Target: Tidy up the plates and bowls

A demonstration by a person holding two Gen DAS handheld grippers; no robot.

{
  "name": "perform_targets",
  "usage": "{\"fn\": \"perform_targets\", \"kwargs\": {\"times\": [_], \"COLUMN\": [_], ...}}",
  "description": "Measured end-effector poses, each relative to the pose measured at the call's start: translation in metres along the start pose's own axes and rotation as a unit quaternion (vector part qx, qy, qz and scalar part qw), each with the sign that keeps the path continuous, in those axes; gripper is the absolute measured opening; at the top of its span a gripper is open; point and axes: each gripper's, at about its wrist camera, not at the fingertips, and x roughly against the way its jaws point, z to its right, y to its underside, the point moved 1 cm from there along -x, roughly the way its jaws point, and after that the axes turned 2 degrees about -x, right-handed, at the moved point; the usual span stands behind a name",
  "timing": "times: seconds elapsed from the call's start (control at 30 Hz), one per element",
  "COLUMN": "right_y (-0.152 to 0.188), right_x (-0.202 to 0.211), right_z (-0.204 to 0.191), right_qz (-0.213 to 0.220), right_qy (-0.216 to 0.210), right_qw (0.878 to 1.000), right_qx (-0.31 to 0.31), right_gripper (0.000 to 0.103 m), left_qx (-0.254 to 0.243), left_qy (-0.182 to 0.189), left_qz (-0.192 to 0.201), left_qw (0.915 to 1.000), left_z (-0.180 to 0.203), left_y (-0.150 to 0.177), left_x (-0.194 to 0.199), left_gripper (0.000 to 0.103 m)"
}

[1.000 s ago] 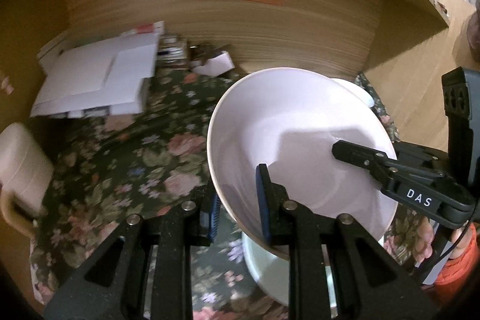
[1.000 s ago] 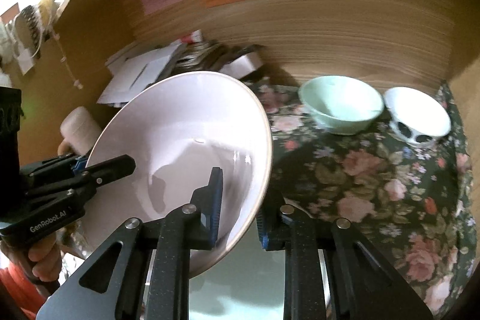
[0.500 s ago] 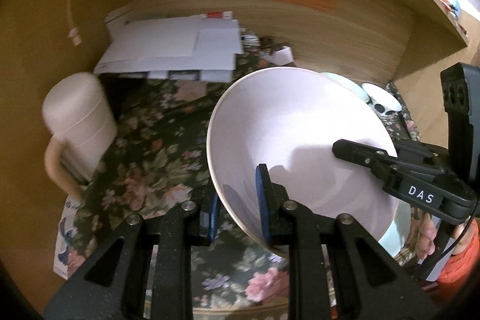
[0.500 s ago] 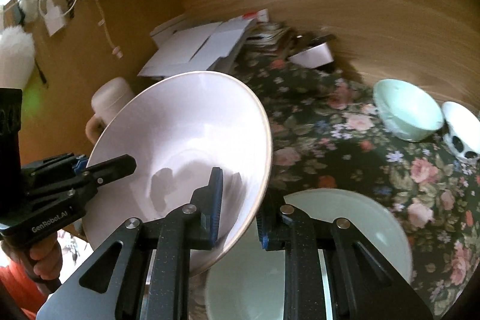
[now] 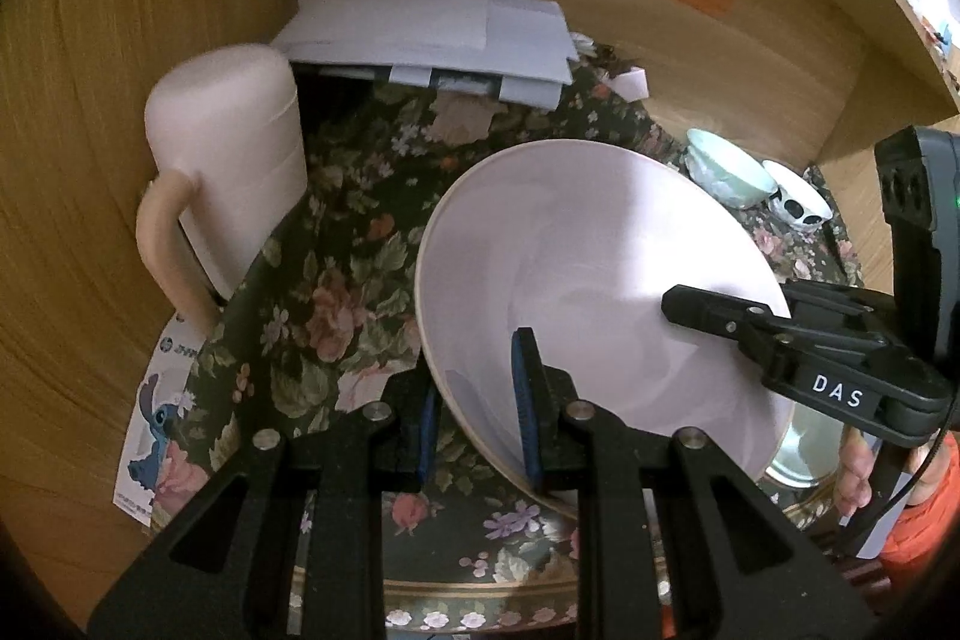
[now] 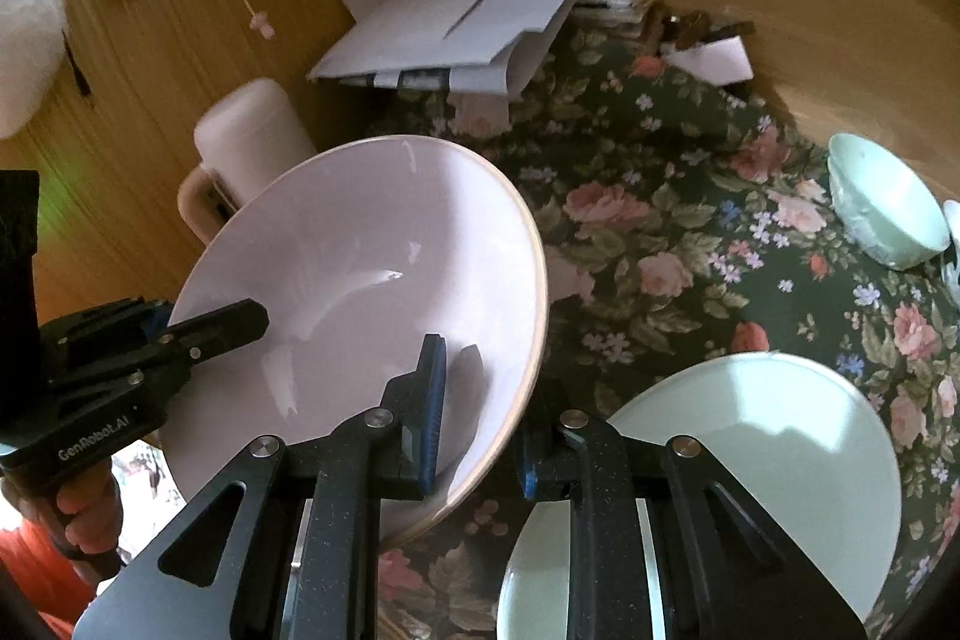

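Observation:
A large pale pink bowl (image 5: 594, 268) hangs tilted above the floral cloth, held by both grippers. My left gripper (image 5: 477, 400) is shut on its near-left rim. My right gripper (image 6: 480, 412) is shut on its right rim (image 6: 528, 340); it also shows in the left wrist view (image 5: 720, 310). A pale green plate (image 6: 756, 442) lies on the cloth at the lower right. A small green bowl (image 6: 882, 202) and a white bowl with black spots (image 5: 795, 205) stand at the far right.
A pink lidded jug (image 5: 234, 172) with a handle stands at the left by the wooden wall. White papers (image 5: 432, 28) are piled at the back. A sticker sheet (image 5: 156, 400) lies at the cloth's left edge. A white box (image 6: 714, 58) sits at the back.
Both grippers have carried the pink bowl to the left and back toward me. The pink jug is now nearer, and the green plate shows uncovered at the right.

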Motion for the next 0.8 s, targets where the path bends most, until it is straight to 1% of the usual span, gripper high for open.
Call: {"fn": "perform_targets", "kwargs": {"times": [0.2,0.47,0.7,0.77,0.8], "right_y": [0.005,0.011,0.011,0.01,0.01], "right_x": [-0.02,-0.037,-0.039,-0.036,-0.034], "right_z": [-0.001,0.002,0.003,0.005,0.007], "right_qz": [-0.03,-0.057,-0.057,-0.052,-0.05], "right_qy": [0.014,0.026,0.033,0.034,0.034], "right_qw": [0.999,0.998,0.998,0.998,0.998], "right_qx": [-0.001,-0.002,0.006,0.005,0.002], "right_gripper": [0.018,0.018,0.02,0.02,0.02], "left_qx": [0.009,0.017,0.006,-0.001,-0.004], "left_qy": [0.006,0.008,0.006,-0.004,-0.013], "left_qz": [-0.018,-0.04,-0.032,-0.03,-0.027], "left_qw": [0.9998,0.999,0.9995,0.9995,0.9995], "left_z": [-0.011,-0.018,-0.016,-0.015,-0.014], "left_y": [0.008,0.019,0.02,0.02,0.02], "left_x": [-0.016,-0.035,-0.034,-0.033,-0.031], "left_gripper": [0.022,0.022,0.023,0.029,0.039]}}
